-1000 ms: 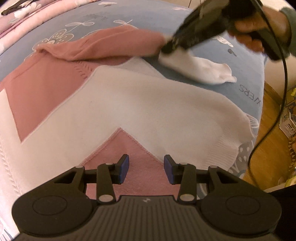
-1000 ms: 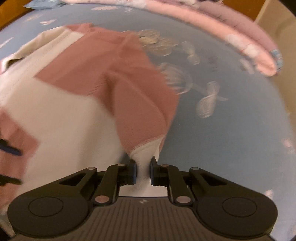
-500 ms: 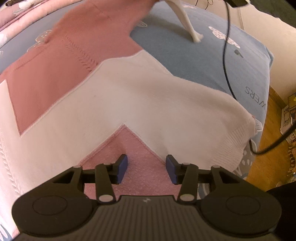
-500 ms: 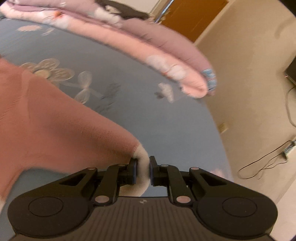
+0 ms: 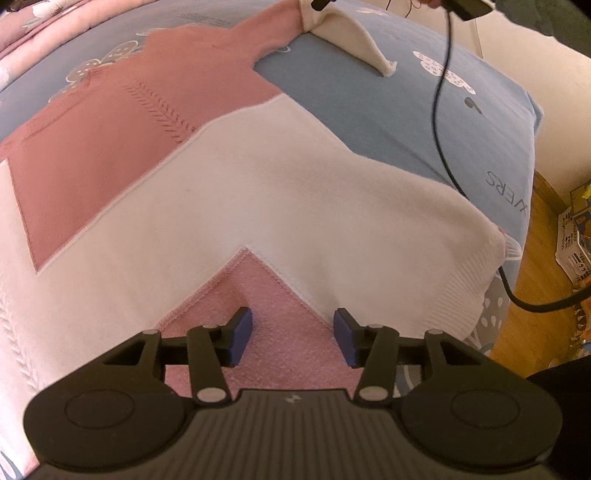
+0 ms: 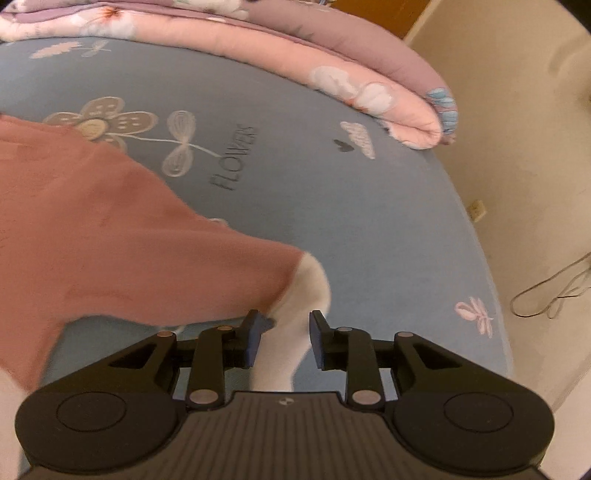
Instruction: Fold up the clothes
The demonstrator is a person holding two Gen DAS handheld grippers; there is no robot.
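**Sleeve pulled out, right jaws letting go**

Left wrist view: the left gripper (image 5: 292, 334) hovers over the pink point at the sweater's (image 5: 258, 192) hem, jaws partly open and a little wider than a second ago, gripping nothing. The sweater lies flat on the blue bedsheet (image 5: 461, 140). Its sleeve (image 5: 343, 29), earlier folded across the chest, now stretches out to the far side. A black cable (image 5: 441, 122) hangs across the sheet.

Right wrist view: the right gripper (image 6: 282, 339) was clamped on the white cuff (image 6: 295, 332). Its jaws have just been opening; the cuff sits loose between them. The pink quilt (image 6: 369, 99) lies beyond.
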